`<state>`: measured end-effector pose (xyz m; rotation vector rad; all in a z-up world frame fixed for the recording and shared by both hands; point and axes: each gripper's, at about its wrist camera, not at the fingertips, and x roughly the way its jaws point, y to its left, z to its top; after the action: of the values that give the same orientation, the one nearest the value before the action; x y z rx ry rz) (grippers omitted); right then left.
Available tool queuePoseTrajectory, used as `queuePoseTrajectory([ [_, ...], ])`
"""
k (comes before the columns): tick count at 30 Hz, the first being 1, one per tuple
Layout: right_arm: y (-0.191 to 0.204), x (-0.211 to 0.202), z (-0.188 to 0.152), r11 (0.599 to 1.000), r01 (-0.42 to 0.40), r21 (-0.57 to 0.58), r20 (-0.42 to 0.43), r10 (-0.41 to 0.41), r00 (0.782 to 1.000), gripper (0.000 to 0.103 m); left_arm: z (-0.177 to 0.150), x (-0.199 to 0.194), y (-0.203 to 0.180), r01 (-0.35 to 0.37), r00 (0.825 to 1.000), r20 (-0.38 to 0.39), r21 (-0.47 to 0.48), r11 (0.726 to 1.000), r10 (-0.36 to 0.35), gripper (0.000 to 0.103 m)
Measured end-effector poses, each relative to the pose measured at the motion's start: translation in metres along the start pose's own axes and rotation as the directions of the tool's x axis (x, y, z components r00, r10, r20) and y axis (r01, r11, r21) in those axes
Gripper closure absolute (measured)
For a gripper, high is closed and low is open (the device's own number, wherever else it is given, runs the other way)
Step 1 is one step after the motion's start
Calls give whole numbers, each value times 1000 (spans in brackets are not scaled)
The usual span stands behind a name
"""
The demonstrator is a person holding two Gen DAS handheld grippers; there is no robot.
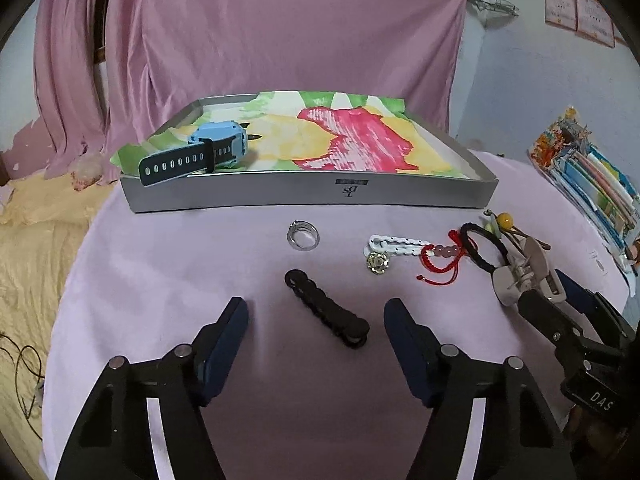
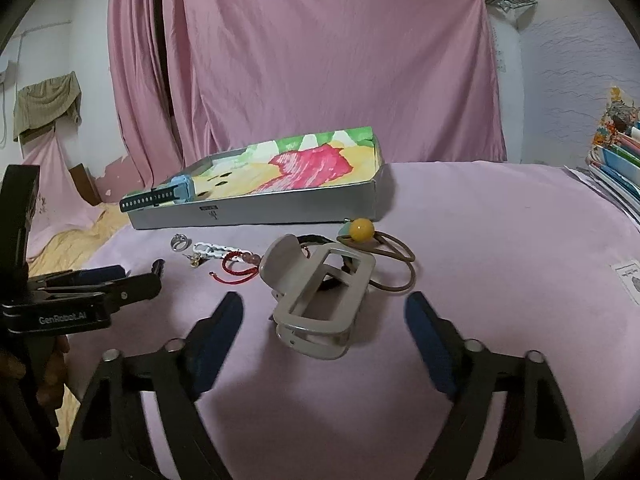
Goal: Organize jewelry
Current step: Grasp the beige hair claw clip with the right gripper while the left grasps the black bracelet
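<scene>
In the left wrist view, we see the left gripper poised low over a pink-covered table, its blue-padded jaws standing apart and gripping nothing; a black beaded hair clip lies on the cloth between them, touching neither pad. At 12 o'clock from the clip sits a silver ring, and beyond it a shallow grey tray lined with a flowered paper, where a blue watch rests in the near left corner with its dark strap hanging over the rim. At about 2 o'clock from the clip we find a white chain clip, a small gold flower brooch, a red cord bracelet with pink beads and a black braided hair tie. Further right, the right gripper closes in around a beige claw clip. In the right wrist view, we see the right gripper with its jaws wide and empty; the beige claw clip lies between them, clear of both pads. At 1 o'clock from it a brown hair tie with a yellow bead rests just beside the tray. The left gripper enters from 9 o'clock.
</scene>
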<state>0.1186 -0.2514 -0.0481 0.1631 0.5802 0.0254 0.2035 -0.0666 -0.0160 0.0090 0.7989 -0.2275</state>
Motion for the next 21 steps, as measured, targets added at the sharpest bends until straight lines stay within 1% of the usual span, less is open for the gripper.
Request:
queuePoseTrajectory([
  [2, 0, 3, 1, 1000, -2, 6, -14, 2, 1000, 28, 1, 2, -2, -20, 1000, -2, 12, 1000, 20, 44],
  [4, 1, 6, 1, 1000, -2, 12, -27, 3, 1000, 28, 2, 3, -5, -43, 999, -5, 35, 998, 43, 49],
  [6, 2, 9, 0, 1000, -3, 18, -39, 4, 999, 28, 3, 4, -7, -50, 999, -7, 49, 998, 50, 55],
  [8, 4, 10, 0, 1000, 6, 17, -45, -6, 999, 34, 4, 4, -8, -56, 998, -7, 60, 997, 56, 66],
  [9, 4, 10, 0, 1000, 11, 15, -48, -11, 999, 35, 4, 4, -9, -57, 998, -6, 66, 996, 57, 69],
  [11, 5, 11, 0, 1000, 19, 15, -51, -18, 999, 37, 3, 2, -9, -51, 999, -4, 71, 996, 52, 81],
  [13, 6, 11, 0, 1000, 28, 16, -56, -27, 998, 38, 2, 2, -9, -49, 999, -1, 75, 996, 49, 87],
  [17, 9, 13, 3, 999, 45, -2, -72, -45, 996, 38, 1, 0, -7, -34, 999, 1, 67, 997, 34, 89],
  [21, 9, 15, 5, 999, 43, 0, -73, -43, 996, 54, -2, -3, -3, 5, 1000, 9, 46, 999, -6, 89],
])
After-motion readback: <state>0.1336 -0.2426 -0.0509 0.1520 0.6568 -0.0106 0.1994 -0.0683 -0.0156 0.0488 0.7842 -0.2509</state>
